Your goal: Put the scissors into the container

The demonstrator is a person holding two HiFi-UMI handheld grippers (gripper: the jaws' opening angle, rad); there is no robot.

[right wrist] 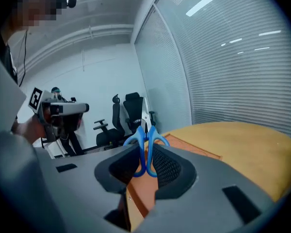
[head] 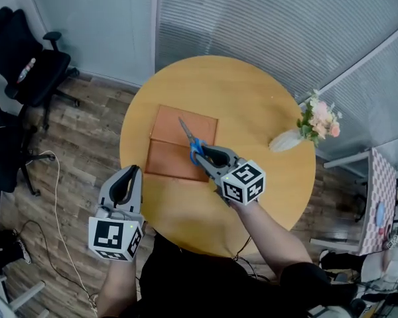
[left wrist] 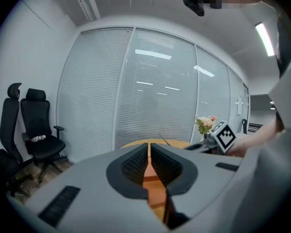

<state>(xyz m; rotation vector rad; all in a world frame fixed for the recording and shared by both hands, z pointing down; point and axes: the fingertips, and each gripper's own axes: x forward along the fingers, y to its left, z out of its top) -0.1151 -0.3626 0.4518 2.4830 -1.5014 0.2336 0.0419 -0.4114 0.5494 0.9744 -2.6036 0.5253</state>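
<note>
A pair of scissors with blue handles [head: 195,147] and its steel blades pointing away from me hangs over the flat orange-brown container [head: 169,159] on the round wooden table [head: 265,105]. My right gripper [head: 203,156] is shut on the handles; in the right gripper view the blue loops [right wrist: 145,147] stand upright between the dark pads, above the container [right wrist: 191,148]. My left gripper [head: 127,183] hovers off the table's left edge over the floor. In the left gripper view its jaws [left wrist: 149,154] are shut with nothing between them.
A pale vase with pink flowers [head: 306,127] lies on the table's right side. Black office chairs [head: 28,65] stand on the wooden floor at the left, with a cable [head: 58,197] trailing past them. Window blinds run behind the table.
</note>
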